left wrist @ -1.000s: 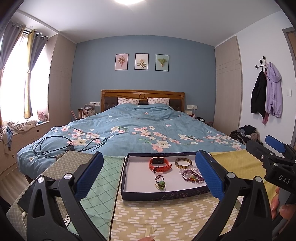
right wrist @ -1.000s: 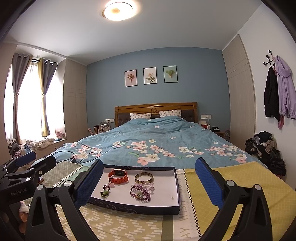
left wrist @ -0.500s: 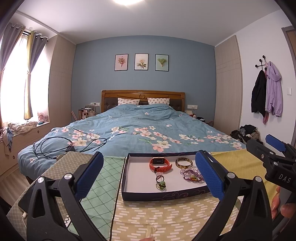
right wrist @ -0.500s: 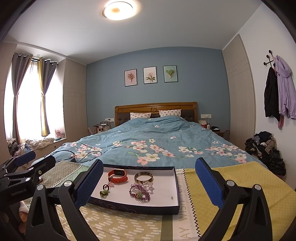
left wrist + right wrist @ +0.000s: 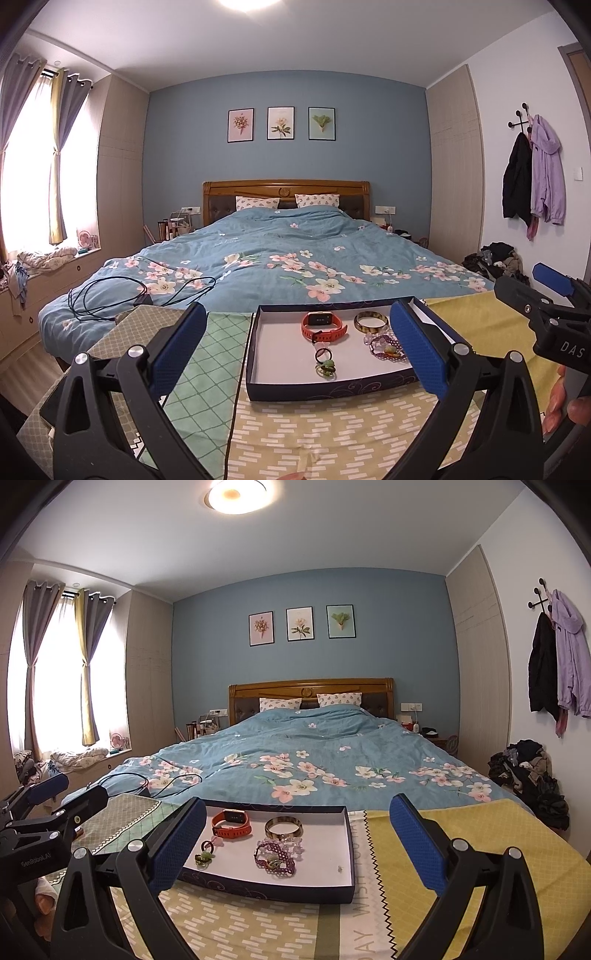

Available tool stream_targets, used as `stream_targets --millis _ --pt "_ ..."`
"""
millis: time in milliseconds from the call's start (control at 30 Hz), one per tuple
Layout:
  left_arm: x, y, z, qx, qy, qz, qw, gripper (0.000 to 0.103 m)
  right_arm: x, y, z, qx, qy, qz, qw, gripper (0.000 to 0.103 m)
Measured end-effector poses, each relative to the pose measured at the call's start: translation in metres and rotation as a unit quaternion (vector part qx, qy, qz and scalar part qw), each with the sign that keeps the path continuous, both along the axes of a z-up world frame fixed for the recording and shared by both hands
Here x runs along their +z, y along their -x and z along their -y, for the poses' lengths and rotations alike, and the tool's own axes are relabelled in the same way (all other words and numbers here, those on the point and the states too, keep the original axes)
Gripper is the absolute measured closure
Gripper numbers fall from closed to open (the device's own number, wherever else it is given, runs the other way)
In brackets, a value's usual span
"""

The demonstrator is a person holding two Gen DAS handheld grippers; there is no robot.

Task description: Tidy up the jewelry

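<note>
A dark blue shallow box (image 5: 258,387) (image 5: 325,891) with a white floor lies on the patterned cloth. Inside it rest an orange watch (image 5: 324,325) (image 5: 232,824), a gold bangle (image 5: 371,320) (image 5: 283,827), a purple bead bracelet (image 5: 384,345) (image 5: 275,858) and a small dark ring with a green charm (image 5: 325,363) (image 5: 205,853). My left gripper (image 5: 297,347) hovers open in front of the box, nothing between its blue pads. My right gripper (image 5: 297,836) is open too, just short of the box and above it.
The cloth-covered table (image 5: 303,435) stands at the foot of a bed with a blue floral duvet (image 5: 280,258). Black cables (image 5: 122,295) lie on the bed's left corner. Clothes are piled on the floor at right (image 5: 532,775). A hand (image 5: 561,402) holds the right gripper.
Both grippers have stayed almost still and open; the view has shifted only slightly. The jewelry in the box has not moved.
</note>
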State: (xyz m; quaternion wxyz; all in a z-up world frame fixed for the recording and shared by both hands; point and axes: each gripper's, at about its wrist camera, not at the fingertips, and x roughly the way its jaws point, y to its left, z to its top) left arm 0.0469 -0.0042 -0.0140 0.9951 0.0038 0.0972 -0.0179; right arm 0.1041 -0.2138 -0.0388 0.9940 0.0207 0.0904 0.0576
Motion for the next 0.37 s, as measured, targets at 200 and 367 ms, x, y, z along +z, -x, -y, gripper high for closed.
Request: stream_targets --millis 200,367 --pt "-0.005 -0.009 -0.004 0.001 0.007 -0.022 0.9997 0.005 -0.005 -0.01 0.007 0.01 0.0 -0.027 1.0 0.007" --pt "-0.013 -0.024 -0.015 0.001 0.006 -0.064 0.9979 0.005 -0.017 -0.04 0.027 0.024 0.013 -0.115 0.993 0.007"
